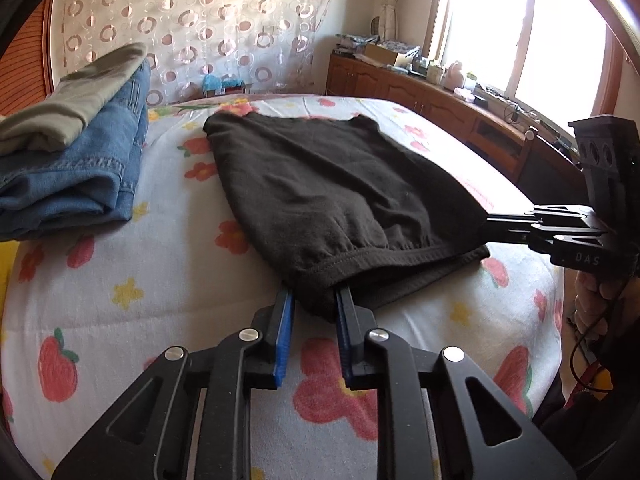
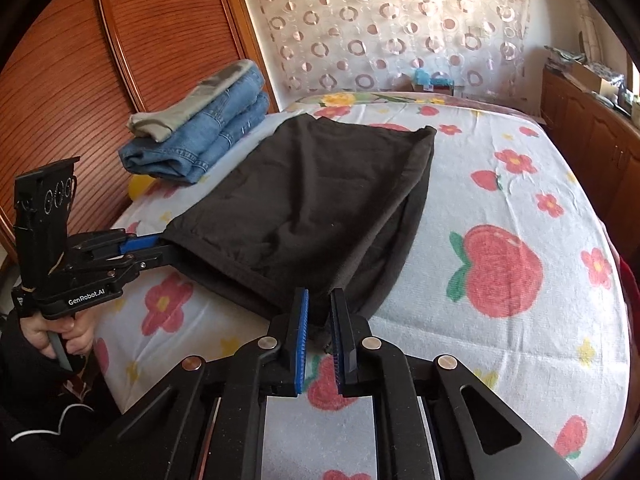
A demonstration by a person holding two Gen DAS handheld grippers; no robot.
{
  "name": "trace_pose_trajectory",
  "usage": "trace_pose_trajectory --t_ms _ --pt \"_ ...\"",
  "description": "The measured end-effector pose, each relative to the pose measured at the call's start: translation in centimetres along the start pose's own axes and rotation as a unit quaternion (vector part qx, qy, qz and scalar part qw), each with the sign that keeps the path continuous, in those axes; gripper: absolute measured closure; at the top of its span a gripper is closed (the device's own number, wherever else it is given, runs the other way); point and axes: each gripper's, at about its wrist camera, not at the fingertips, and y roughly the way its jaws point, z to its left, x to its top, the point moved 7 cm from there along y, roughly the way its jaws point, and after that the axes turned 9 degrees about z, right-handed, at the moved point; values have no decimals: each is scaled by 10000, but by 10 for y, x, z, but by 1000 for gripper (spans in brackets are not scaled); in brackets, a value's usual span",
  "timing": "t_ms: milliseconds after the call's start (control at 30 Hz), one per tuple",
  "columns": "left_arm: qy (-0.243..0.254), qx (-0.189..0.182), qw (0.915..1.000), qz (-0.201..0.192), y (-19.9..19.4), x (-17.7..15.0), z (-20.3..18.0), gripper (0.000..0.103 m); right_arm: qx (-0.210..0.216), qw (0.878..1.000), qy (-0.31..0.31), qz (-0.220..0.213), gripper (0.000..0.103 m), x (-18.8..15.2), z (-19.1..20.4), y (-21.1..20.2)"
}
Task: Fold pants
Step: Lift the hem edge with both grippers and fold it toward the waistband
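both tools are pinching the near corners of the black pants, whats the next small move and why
Probably lift both corners together and carry them toward the far edge. The left tool and right tool each grip a near corner of the black pants, which lie flat on the bed sheet, ready for folding in half.

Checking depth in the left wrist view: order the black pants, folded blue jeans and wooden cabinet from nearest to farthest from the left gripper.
1. Black pants: gripped by the left gripper.
2. Folded blue jeans: left, on the bed.
3. Wooden cabinet: far right, under the window.
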Motion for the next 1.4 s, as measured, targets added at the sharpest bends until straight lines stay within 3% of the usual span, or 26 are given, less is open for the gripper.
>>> trace_pose_trajectory --t_ms 500,600,667,900,1200,1400 --pt "-86 -25 9999 83 6 -5 2 82 -211 9997 5 -136 92 -1 3 -17" --pt "-86 -23 9999 81 6 -5 2 82 -282 9995 23 -166 66 -1 3 -17" --pt "-80 -20 9999 77 7 -5 3 82 -313 9994 80 -121 59 -1 1 -13" --pt "-78 -18 9999 79 7 -6 2 82 -324 9987 354 143 59 0 -8 13" --pt "-82 -18 9999 77 7 -6 2 82 -480 9986 -21 198 59 3 11 20" --pt "-51 15 10000 17 5 -4 1 83 -355 9992 -32 174 82 1 9 22"
